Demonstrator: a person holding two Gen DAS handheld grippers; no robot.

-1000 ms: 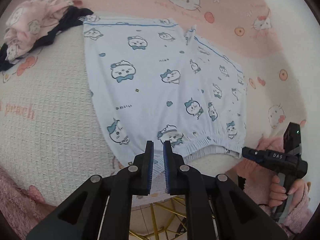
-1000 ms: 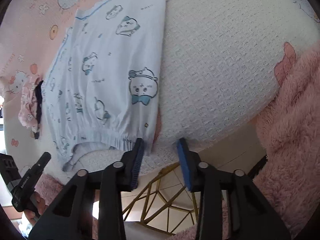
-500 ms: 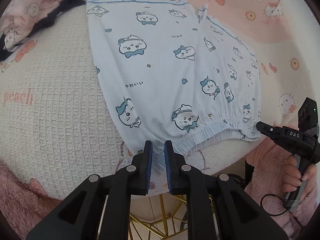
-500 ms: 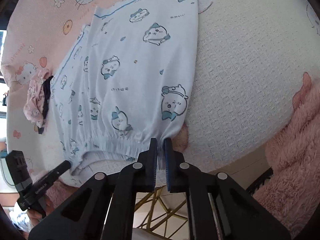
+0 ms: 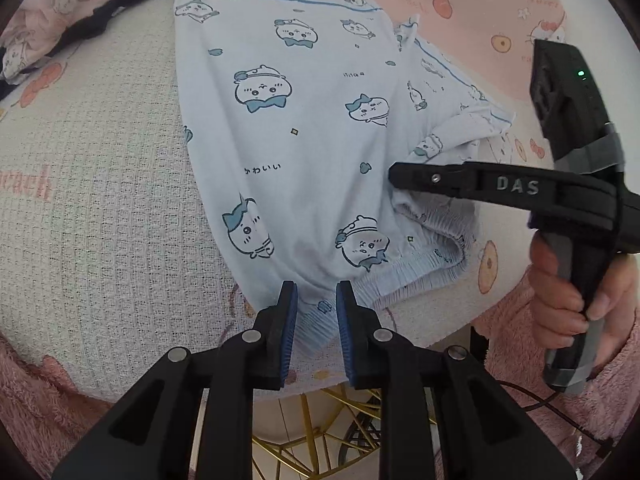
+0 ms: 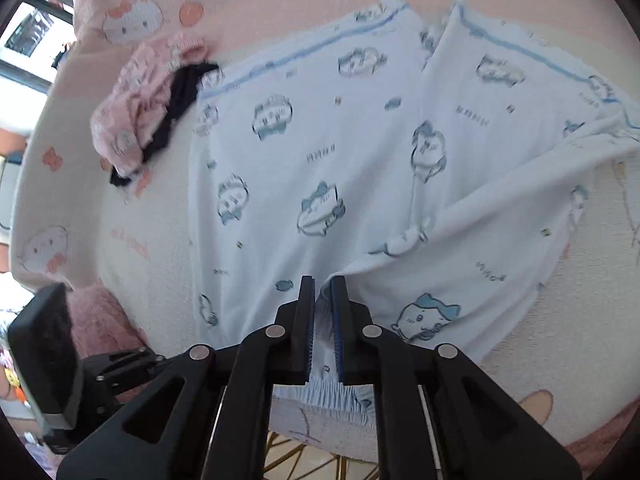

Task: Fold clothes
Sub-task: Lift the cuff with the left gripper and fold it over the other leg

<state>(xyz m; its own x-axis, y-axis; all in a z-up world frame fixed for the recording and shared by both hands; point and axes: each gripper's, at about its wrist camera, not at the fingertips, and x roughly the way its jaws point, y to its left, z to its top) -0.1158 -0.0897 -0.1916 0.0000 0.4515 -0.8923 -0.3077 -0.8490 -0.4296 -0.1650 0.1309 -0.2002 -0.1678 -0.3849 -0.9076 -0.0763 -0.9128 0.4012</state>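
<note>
Light-blue shorts (image 5: pixel 300 140) printed with cartoon animals lie flat on a white waffle blanket (image 5: pixel 100 200), elastic waistband toward me. My left gripper (image 5: pixel 317 300) sits at the waistband's near left corner. Its jaws are opening, and the bunched elastic lies loosely between the blue pads. My right gripper (image 6: pixel 322 292) pinches the other waistband corner and holds it lifted above the shorts (image 6: pixel 280 160). The right leg drapes from it in a slanted fold. Its jaws are easing open slightly but the cloth still hangs from them. The left wrist view shows the right gripper (image 5: pixel 396 178) from the side, over the shorts' middle.
A heap of pink and black clothes (image 5: pixel 48 12) lies at the far left, also in the right wrist view (image 6: pixel 148 108). A pink cartoon-cat cover (image 5: pixel 480 8) lies beyond. The surface's near edge, with gold legs (image 5: pixel 320 440) below, is just under both grippers. A hand (image 5: pixel 560 312) in a fluffy pink sleeve holds the right gripper.
My right gripper closed on the right waistband corner and swept it left over the shorts, raising a fold. The left jaws widened a little and stayed at their corner.
</note>
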